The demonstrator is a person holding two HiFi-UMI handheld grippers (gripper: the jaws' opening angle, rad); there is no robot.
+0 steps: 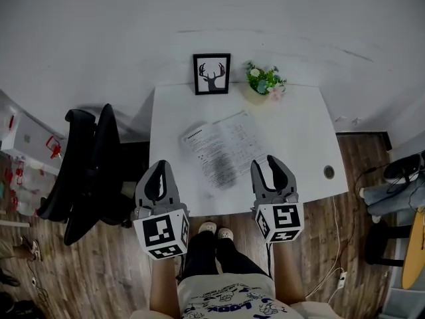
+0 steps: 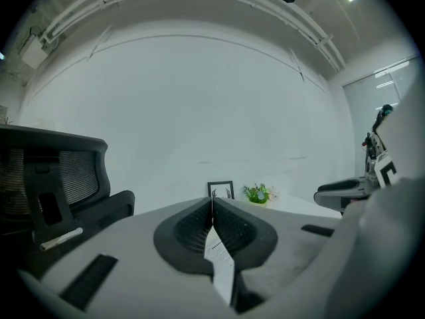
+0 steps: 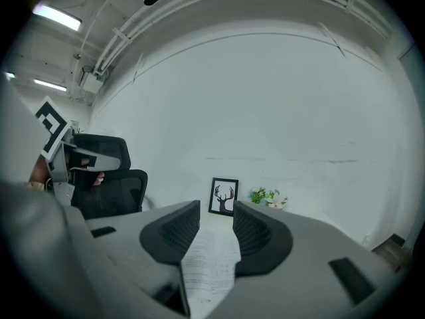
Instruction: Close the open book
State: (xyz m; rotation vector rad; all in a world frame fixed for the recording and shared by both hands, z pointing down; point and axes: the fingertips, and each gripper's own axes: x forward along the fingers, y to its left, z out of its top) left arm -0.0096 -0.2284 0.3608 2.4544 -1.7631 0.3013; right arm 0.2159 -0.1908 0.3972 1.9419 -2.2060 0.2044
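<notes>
White wall (image 1: 199, 12) backs a white table (image 1: 305, 131) on a wood floor (image 1: 80, 271), with a black chair (image 1: 86, 171) at the table's left.

Both forearms reach forward from the bottom of the head view, side by side. Each holds a gripper that points at the wall and tips slightly downward.

The left gripper (image 1: 159, 167) hovers at the table's near left corner, clear of the book. In its own view the left gripper (image 2: 212, 205) has its tips pressed together and grips nothing. Only a sliver of printed page shows through the slit behind the tips.

The right gripper (image 1: 265, 166) hangs over the near edge, just right of the book's near corner. In the right gripper view its jaws stand apart and empty, and the page lies below the gap.

The book (image 1: 222, 148) lies open and flat at the middle of the table, turned at an angle, pages up. Neither gripper touches it.

Its print is too small to read in any view. Each marker cube (image 1: 161, 234) bears black square patterns, not words. Blue lettering on the person's shirt (image 1: 226, 304) is cut off and illegible.

A framed deer picture (image 1: 212, 74) and a small plant (image 1: 264, 80) stand at the table's far edge.
</notes>
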